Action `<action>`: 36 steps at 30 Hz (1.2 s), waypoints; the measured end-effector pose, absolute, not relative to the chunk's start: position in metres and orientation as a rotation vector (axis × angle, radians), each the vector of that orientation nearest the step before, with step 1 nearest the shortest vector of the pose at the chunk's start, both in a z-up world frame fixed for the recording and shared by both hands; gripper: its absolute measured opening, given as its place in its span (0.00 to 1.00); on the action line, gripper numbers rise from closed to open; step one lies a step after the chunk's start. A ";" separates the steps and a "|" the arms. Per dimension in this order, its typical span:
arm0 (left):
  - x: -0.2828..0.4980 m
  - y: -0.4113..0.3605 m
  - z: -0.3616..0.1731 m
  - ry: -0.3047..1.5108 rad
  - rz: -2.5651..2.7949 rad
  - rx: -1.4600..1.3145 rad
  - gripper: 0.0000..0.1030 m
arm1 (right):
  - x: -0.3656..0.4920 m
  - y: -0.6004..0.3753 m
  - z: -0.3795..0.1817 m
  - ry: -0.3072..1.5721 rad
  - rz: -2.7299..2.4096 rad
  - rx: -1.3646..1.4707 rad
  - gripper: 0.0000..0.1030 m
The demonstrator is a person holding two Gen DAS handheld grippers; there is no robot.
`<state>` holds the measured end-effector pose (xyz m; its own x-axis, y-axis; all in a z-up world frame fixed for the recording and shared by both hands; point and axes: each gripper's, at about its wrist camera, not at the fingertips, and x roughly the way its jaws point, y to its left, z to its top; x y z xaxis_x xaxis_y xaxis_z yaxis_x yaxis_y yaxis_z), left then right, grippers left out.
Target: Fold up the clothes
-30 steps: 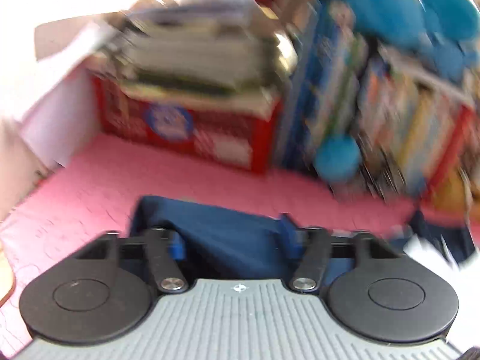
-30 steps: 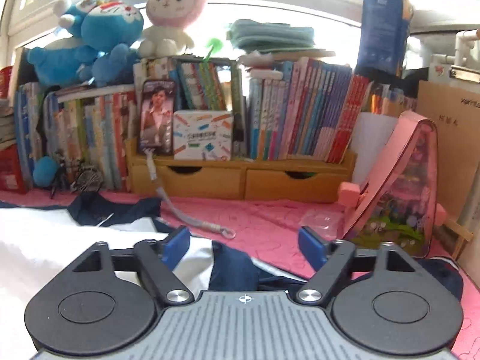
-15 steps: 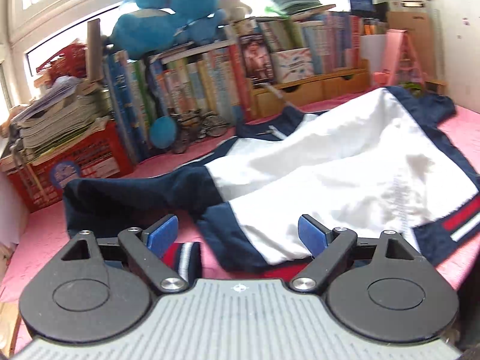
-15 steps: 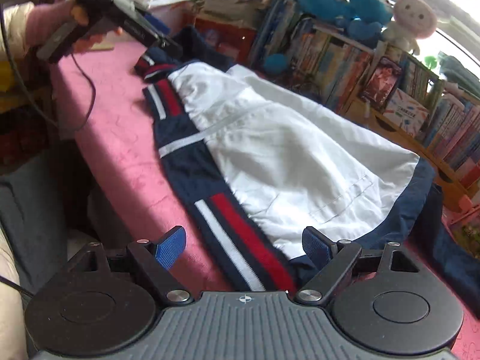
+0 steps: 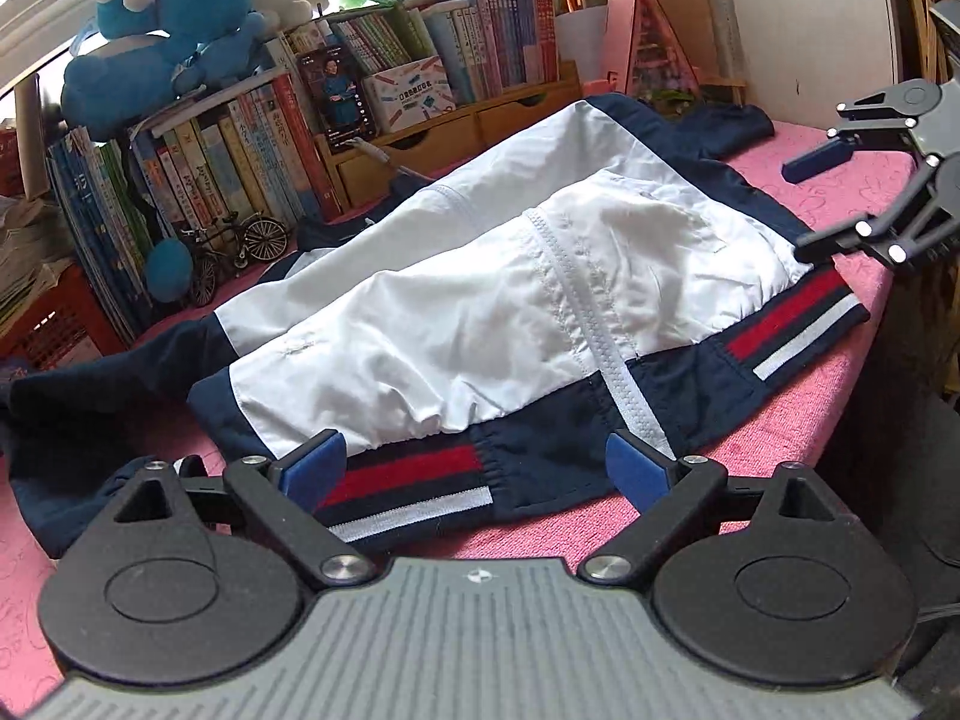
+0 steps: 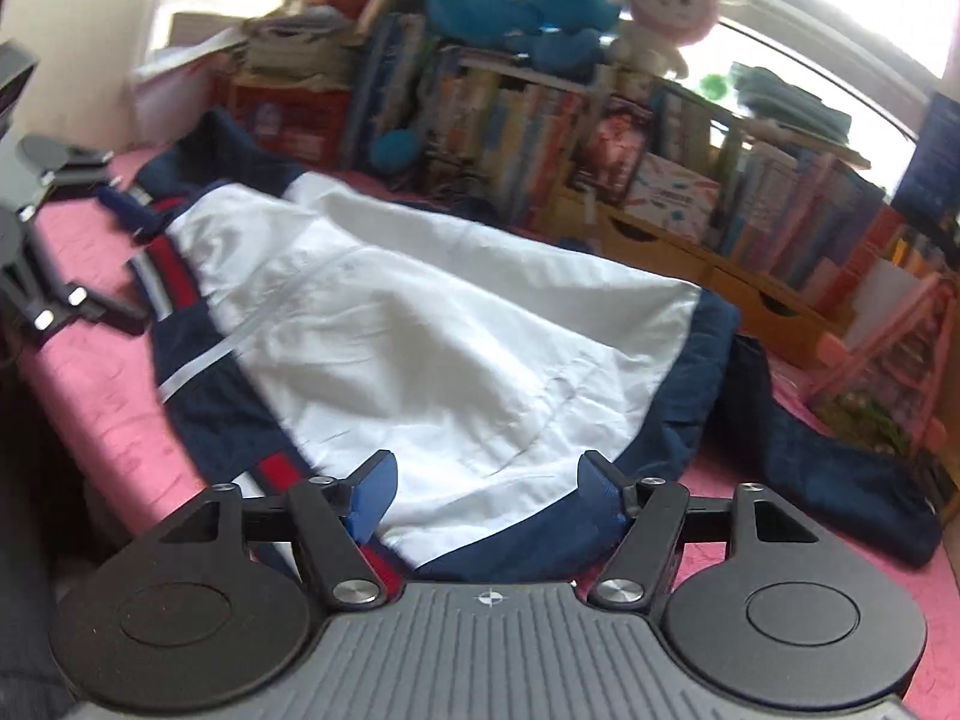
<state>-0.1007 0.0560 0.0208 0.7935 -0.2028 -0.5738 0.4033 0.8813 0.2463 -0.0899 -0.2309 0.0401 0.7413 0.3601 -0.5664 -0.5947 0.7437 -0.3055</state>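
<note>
A pink table (image 5: 798,414) holds a white and navy jacket (image 5: 480,312) spread flat, front up, its zip (image 5: 594,330) running down the middle and its red, white and navy striped hem (image 5: 408,486) along the table's near edge.

At the far left of the left wrist view, a navy sleeve (image 5: 78,408) trails off toward the table's left end, and behind it stands a row of books (image 5: 198,180) with a blue plush toy (image 5: 156,66) on top and a small model bicycle (image 5: 234,246) in front.

In the middle, the left gripper (image 5: 474,474) hovers low over the left half of the hem, its blue-tipped fingers spread wide with the striped band between them, not pinching it.

Further right, a wooden drawer unit (image 5: 474,120) with more books sits behind the jacket, and a pink triangular toy (image 5: 648,54) stands near the back corner.

At the right end, the right gripper (image 6: 486,492) sits over the hem's right corner, fingers also spread, white cloth and navy trim between them; contact cannot be told from the blurred right wrist view
</note>
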 end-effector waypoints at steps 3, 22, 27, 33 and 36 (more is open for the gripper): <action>-0.094 0.063 0.020 0.601 -0.326 0.307 0.92 | -0.117 -0.220 0.017 0.543 0.659 -0.672 0.67; -0.092 0.056 0.012 0.644 -0.315 0.333 0.96 | -0.119 -0.211 0.010 0.498 0.589 -0.666 0.82; -0.091 0.047 0.013 0.644 -0.350 0.325 0.96 | -0.109 -0.202 0.009 0.438 0.512 -0.626 0.89; -0.090 0.023 0.007 0.629 -0.416 0.356 0.97 | -0.085 -0.204 0.018 0.391 0.356 -0.557 0.88; -0.082 0.017 0.005 0.594 -0.400 0.392 0.99 | -0.080 -0.215 0.028 0.411 0.392 -0.468 0.87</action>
<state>-0.0820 0.0167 0.0052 0.7575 -0.2468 -0.6044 0.4672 0.8516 0.2377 -0.0797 -0.2150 0.0281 0.8458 0.2659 -0.4625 -0.4497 0.8218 -0.3499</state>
